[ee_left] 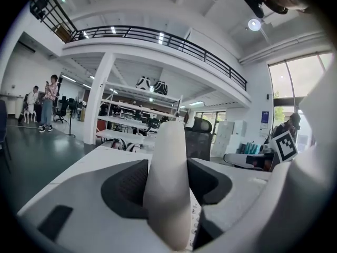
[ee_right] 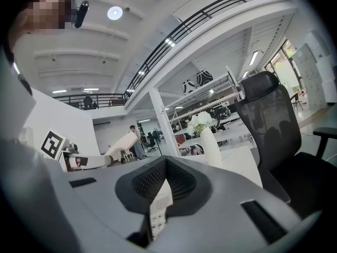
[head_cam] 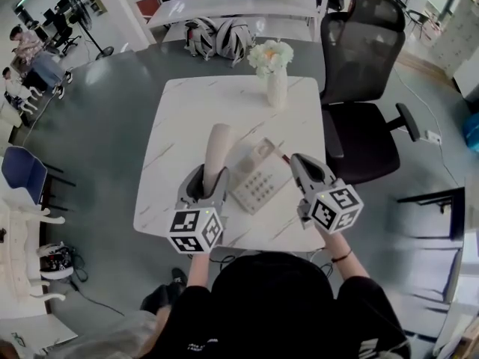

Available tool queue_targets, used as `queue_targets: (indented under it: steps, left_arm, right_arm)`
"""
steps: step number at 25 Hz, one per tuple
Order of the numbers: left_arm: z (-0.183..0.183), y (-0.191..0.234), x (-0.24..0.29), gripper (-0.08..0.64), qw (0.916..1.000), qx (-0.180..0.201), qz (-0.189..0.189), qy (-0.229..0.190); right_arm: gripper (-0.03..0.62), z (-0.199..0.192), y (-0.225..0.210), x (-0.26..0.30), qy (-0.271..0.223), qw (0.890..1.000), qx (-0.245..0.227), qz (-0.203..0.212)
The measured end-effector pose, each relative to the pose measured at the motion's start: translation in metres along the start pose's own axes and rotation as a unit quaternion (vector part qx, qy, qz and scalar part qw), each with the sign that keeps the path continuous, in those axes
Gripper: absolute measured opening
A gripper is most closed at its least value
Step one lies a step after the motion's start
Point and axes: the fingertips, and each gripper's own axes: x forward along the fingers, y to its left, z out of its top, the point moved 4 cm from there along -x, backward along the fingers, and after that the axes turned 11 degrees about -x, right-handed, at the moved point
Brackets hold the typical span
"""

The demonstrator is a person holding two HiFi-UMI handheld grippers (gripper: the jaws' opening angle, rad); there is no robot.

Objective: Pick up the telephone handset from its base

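While the left gripper (head_cam: 209,187) clamps its ribbed dark pads on the smooth, cream, rounded handset (head_cam: 218,145), the handset juts toward 12 o'clock, clear of its boxy keypad base (head_cam: 258,179) on the marbled white bench (head_cam: 187,111). At the base's 3 o'clock, the right gripper (ee_right: 166,163) hangs closed and empty.

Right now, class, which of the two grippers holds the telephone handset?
The left gripper: its jaws clamp the cream handset. The right gripper is shut on nothing, beside the base.
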Motion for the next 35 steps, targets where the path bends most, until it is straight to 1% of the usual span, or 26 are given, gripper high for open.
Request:
queue_targets:
  steps: [10, 20, 23, 30, 35]
  left_arm:
    - [0.013, 0.008, -0.026, 0.218, 0.9983, -0.021, 0.034, -0.043]
    - [0.025, 0.02, -0.05, 0.218, 0.9918, -0.043, 0.072, -0.096]
    - [0.03, 0.022, -0.057, 0.218, 0.9899, -0.046, 0.079, -0.109]
    - [0.037, 0.022, -0.066, 0.218, 0.987, -0.045, 0.092, -0.124]
    - [0.036, 0.02, -0.069, 0.218, 0.9868, -0.04, 0.097, -0.124]
  right_arm:
    - [-0.008, 0.014, 0.003, 0.0, -0.02, 1.0, -0.007, 0.009]
    - [-0.008, 0.032, -0.001, 0.0, -0.045, 0.999, -0.005, 0.009]
    - [-0.008, 0.035, -0.004, -0.002, -0.049, 0.999, -0.001, 0.0]
    - [-0.008, 0.04, -0.008, -0.006, -0.054, 0.999, 0.002, -0.003]
    - [-0.009, 0.04, -0.006, -0.008, -0.052, 0.999, -0.002, 0.009]
